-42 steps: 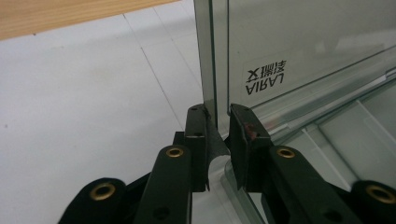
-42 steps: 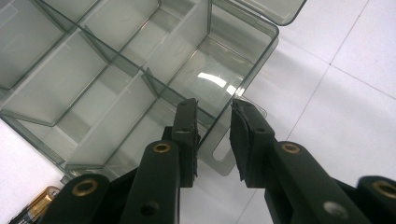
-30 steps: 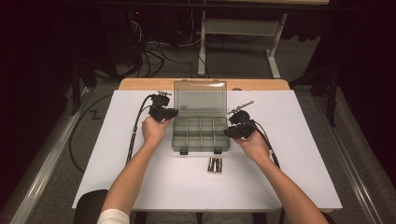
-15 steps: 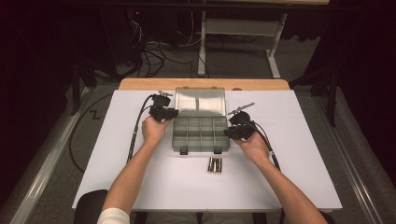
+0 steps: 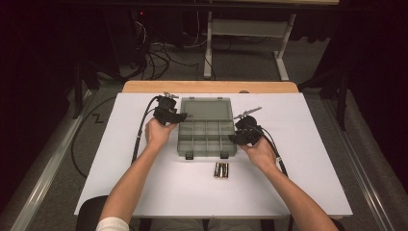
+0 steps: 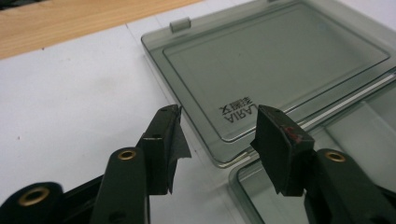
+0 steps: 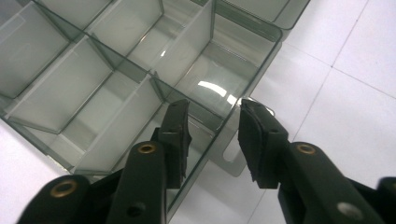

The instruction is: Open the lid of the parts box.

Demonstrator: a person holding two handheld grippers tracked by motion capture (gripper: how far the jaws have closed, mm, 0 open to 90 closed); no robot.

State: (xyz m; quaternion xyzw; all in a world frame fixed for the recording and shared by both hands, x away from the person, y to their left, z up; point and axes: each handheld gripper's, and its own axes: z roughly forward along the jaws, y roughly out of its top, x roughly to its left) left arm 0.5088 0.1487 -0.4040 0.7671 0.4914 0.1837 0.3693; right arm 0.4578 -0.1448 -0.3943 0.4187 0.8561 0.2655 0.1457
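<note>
Near edge of white surface (image 5: 120, 183): batteries (image 5: 221, 170) lying just in front of box. Mid-surface: clear compartment box (image 5: 207, 139), open, lid (image 5: 206, 109) flat back toward far edge. Left claw (image 5: 180, 117) at box's left side by hinge corner, just been opening, gaping over lid corner, nothing pinched. Right claw (image 5: 232, 138) at box's right wall, just been opening, straddling wall, pads off it.

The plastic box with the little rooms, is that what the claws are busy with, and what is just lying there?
In the job:
compartment box
its open lid
left claw
right claw

Just lying about:
batteries
cables on the floor
</note>
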